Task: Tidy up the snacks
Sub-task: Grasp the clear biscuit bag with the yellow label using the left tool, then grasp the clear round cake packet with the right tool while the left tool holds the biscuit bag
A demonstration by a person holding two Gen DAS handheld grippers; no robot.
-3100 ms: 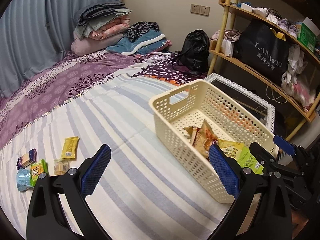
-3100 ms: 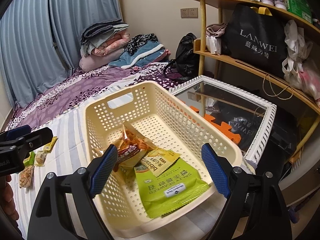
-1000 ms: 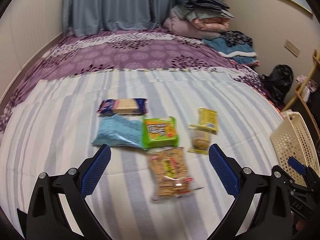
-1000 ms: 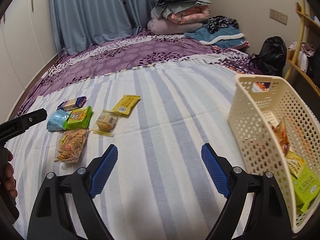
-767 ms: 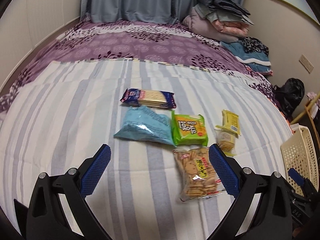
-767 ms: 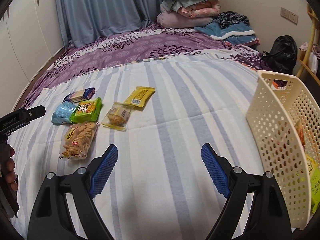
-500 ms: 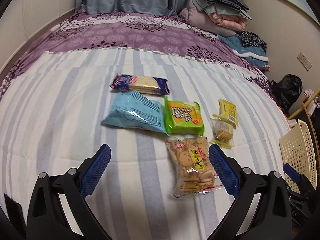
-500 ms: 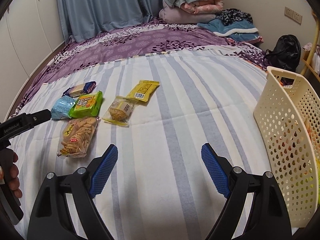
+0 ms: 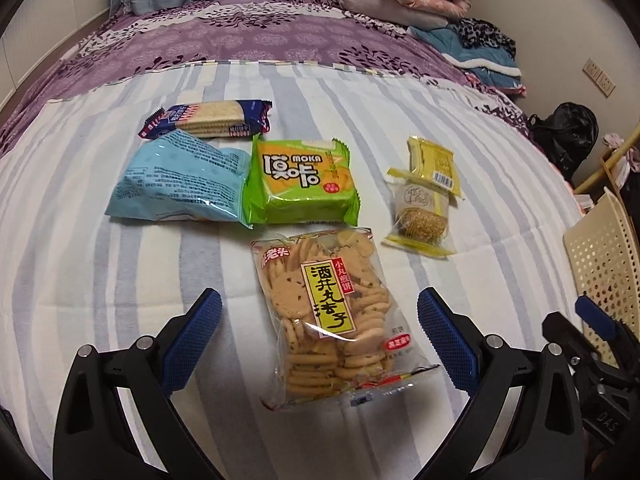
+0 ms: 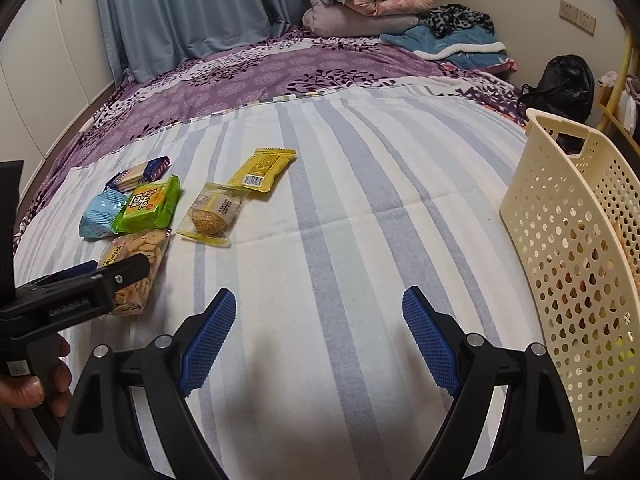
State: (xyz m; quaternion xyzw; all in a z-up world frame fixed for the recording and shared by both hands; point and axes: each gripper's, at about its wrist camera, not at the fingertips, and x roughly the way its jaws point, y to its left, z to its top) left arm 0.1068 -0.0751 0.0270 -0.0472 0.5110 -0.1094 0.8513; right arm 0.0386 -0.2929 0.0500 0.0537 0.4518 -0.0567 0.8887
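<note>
My left gripper (image 9: 320,334), jaws spread wide, has swung from the basket (image 10: 568,240) to close in over the clear biscuit bag (image 9: 326,316), likely my next pick. My right gripper (image 10: 318,338) hangs open and empty over the striped sheet (image 10: 360,208). The green Moka pack (image 9: 302,184) touches the bag's far edge, crowding it; the basket sits well to the right.

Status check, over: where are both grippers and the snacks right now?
Left gripper open, straddling the clear biscuit bag. Right gripper open over bare striped sheet. Six snack packs loose on the bed; cream basket to the right. Nothing blocking.
</note>
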